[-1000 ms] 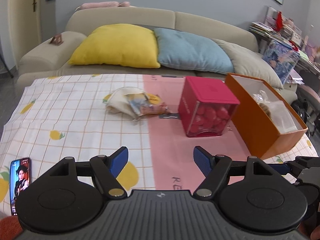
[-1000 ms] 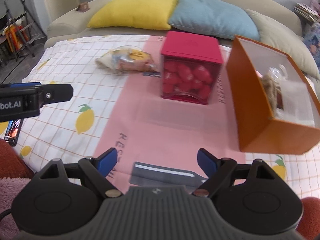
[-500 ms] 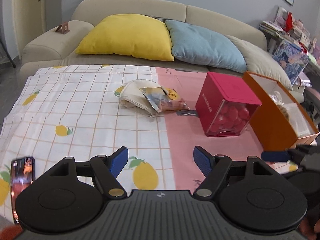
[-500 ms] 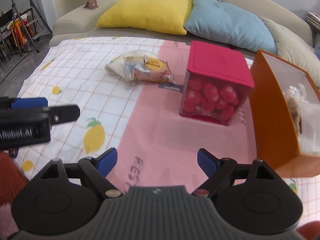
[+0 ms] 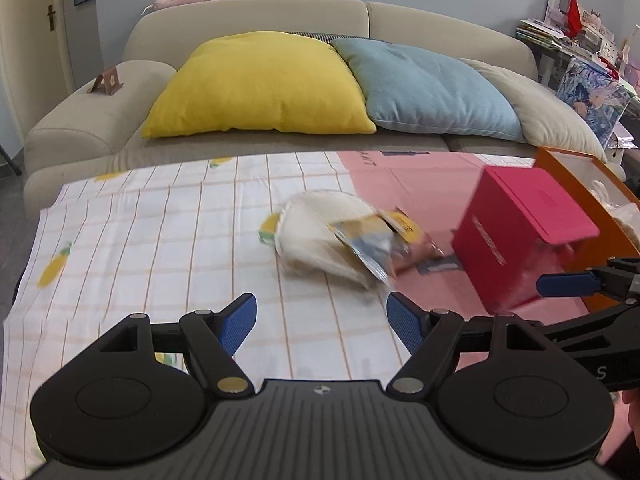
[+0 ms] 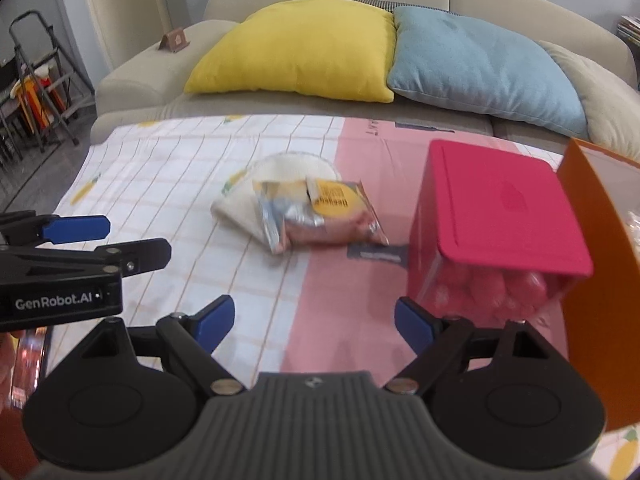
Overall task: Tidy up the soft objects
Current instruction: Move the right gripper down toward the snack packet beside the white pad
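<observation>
A folded cream cloth (image 5: 316, 236) lies mid-table with a crinkly snack packet (image 5: 384, 240) resting on its right side; both also show in the right wrist view, cloth (image 6: 256, 192) and packet (image 6: 324, 216). My left gripper (image 5: 322, 320) is open and empty, short of the cloth. My right gripper (image 6: 314, 324) is open and empty, short of the packet. The left gripper's fingers (image 6: 76, 228) show at the left edge of the right wrist view.
A red-lidded clear box of pink pieces (image 6: 496, 232) stands right of the packet. An orange open box (image 6: 600, 280) with bagged items stands further right. A lemon-print tablecloth (image 5: 160, 240) covers the table. A sofa with yellow (image 5: 260, 84) and blue (image 5: 432, 88) cushions lies beyond. A phone (image 6: 28, 364) lies near left.
Both grippers have moved forward toward the cloth and packet, which now appear larger and closer. Both stay open. The left view has swung leftward, pushing the orange box to the edge.
</observation>
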### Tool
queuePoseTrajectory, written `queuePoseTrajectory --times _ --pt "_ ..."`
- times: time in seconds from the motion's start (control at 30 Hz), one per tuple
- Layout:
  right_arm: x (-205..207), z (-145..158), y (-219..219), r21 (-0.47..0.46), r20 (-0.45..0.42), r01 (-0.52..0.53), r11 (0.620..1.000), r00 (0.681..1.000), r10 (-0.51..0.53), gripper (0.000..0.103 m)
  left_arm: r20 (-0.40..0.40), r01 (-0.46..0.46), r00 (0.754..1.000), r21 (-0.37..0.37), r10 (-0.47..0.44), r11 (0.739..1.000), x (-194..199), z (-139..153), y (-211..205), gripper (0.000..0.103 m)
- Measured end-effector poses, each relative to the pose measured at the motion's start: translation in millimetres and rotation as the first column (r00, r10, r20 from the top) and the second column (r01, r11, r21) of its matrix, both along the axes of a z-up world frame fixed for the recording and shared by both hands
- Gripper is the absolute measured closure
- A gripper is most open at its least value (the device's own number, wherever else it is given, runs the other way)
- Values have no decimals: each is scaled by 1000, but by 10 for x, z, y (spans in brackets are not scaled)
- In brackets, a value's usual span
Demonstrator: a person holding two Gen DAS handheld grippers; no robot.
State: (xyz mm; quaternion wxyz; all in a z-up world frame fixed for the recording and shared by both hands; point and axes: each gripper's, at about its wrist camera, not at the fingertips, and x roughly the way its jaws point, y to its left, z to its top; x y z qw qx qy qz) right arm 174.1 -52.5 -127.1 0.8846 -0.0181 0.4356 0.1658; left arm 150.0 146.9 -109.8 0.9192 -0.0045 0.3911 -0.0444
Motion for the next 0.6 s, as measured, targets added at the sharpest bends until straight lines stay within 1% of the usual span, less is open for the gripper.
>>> queuePoseTrajectory --times 0.13,0.23,0.3,0.37,0.43,0.5,0.57,0.6 --pt "233 -69 68 33 -11 35 999 999 -34 18 6 30 1000 17 -30 999 289 -54 70 16" --pt "359 -146 127 46 -24 53 998 998 -52 19 3 97 995 33 -97 995 498 -127 119 16" --pt "433 -198 169 53 -31 76 996 997 -75 19 -17 151 988 39 -150 988 638 -201 149 16" --pt "453 -222 210 44 2 119 992 993 -120 18 -38 188 982 38 -187 981 763 -284 175 16" --pt "470 -248 271 40 28 127 991 991 -128 14 -56 211 976 32 -209 977 869 -368 212 16" --pt "474 -269 347 12 55 142 990 988 -142 14 -76 223 972 19 -221 975 957 -435 255 16" --pt "475 -275 398 15 73 146 989 986 -147 19 -90 231 969 13 -229 973 1016 -492 291 16" --pt "471 -275 427 14 81 144 989 986 -145 26 -97 233 968 18 -230 972 1042 -514 306 16"
